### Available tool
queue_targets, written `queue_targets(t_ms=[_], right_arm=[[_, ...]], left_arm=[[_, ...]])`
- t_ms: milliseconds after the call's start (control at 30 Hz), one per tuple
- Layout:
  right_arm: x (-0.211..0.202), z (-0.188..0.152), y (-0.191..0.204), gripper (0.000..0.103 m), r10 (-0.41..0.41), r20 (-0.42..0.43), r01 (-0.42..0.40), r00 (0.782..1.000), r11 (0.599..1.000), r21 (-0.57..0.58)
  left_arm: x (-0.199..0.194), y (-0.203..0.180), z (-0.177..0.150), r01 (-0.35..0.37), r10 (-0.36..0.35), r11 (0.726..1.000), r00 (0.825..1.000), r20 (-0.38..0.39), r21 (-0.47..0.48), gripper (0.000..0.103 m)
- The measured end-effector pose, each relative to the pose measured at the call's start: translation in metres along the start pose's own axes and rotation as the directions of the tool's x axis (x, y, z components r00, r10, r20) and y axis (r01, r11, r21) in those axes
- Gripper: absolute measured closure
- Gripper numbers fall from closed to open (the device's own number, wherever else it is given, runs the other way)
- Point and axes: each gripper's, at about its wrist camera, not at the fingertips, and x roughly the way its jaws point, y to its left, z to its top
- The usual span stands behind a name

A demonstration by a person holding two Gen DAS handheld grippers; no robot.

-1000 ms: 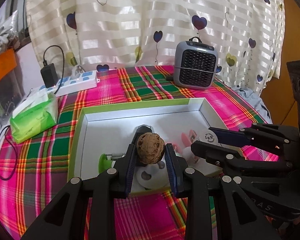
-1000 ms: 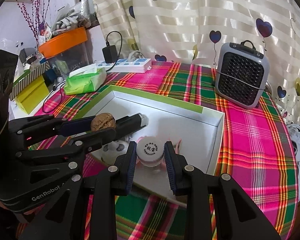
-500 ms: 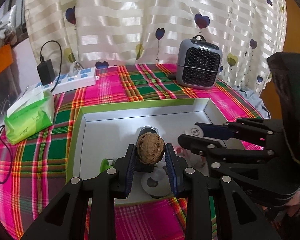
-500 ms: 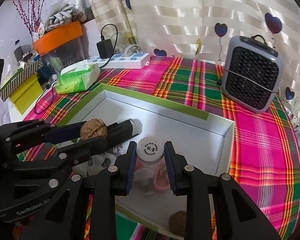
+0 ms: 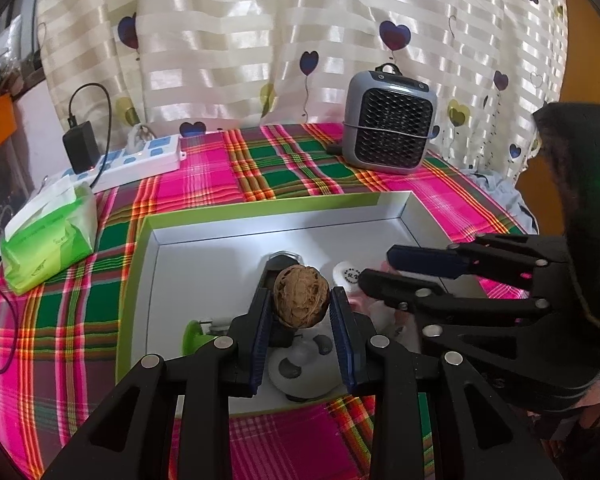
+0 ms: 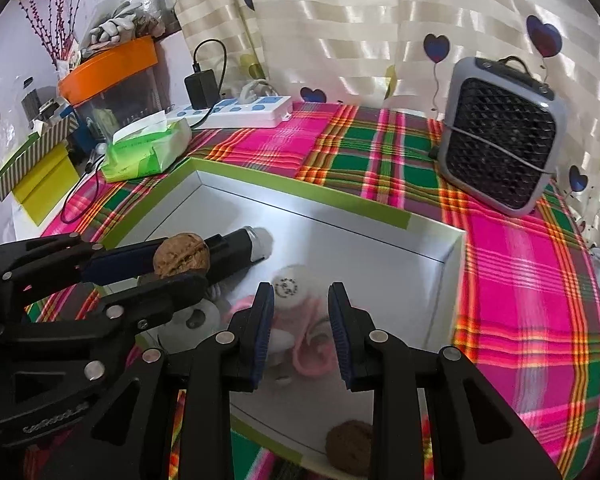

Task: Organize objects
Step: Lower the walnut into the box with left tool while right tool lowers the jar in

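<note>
The left gripper (image 5: 300,312) grips a walnut (image 5: 301,295) between its blue pads, holding it over the near middle of the white tray (image 5: 260,224) that lies on the plaid table (image 5: 80,300). The right gripper (image 6: 300,312) hangs over the tray's near part. A small white-capped jar (image 6: 288,287) shows blurred between its jaws, near the left pad; I cannot tell whether the pads press on it or the jar stands free below them. Under it lie pink things (image 6: 316,344) and a grey-and-white round thing (image 6: 196,318). A black tube (image 6: 236,246) lies behind the walnut. A second walnut (image 6: 348,446) sits at the tray's near edge. A heater (image 5: 390,128) stands at the table's far right, tissues (image 5: 48,240) and a power strip (image 5: 140,160) at the left.
</note>
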Motion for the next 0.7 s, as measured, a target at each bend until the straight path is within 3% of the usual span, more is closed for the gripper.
queue_targets(t_ms=[167, 700], right_arm=[[-0.015, 0.0, -0.002, 0.073, -0.036, 0.031, 0.036, 0.999, 0.999, 0.011], [-0.035, -0.02, -0.003, 0.074, -0.03, 0.042, 0.028, 0.999, 0.999, 0.036]], left_arm=[[0.005, -0.005, 0.003, 0.001, -0.001, 1.0, 1.0, 0.001, 0.017, 0.076], [0.009, -0.015, 0.002, -0.001, 0.003, 0.999, 1.0, -0.026, 0.049, 0.075]])
